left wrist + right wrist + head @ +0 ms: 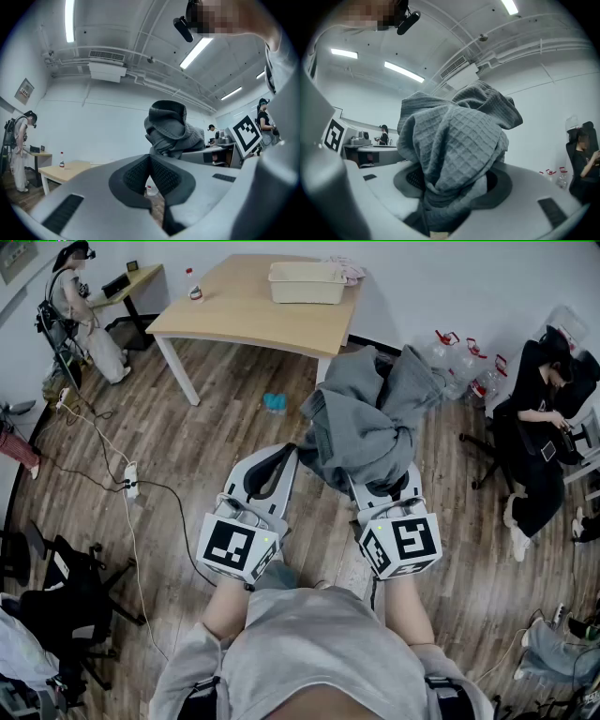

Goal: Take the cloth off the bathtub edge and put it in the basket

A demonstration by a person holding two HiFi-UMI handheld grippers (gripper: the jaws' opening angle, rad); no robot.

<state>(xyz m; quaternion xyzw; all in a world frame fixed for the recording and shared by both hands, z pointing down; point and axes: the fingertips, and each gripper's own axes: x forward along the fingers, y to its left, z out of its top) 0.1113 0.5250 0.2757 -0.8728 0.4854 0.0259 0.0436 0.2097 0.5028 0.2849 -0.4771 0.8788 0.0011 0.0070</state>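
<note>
Step in hand, as I judge it: the carry to the light wooden table at the far side of the room. The big grey waffle-weave cloth is bunched & bulky, w/ folds spilling past both sides of the jaws. So squeeze firmly, hold the gripper level, raise the hanging folds above the rim of the cream rectangular plastic basket on that table, & release only w/ the bulk over the opening. No bathtub in view.

The right gripper is clamped on the cloth. A thick fold is wedged between its 2 pads, and the rest mounds above & ahead of them, well apart from the basket.

The left gripper carries nothing. Its jaws look drawn together, tho a slit low between the pads leaves some doubt. The cloth hangs just beside it, on its right.
</note>
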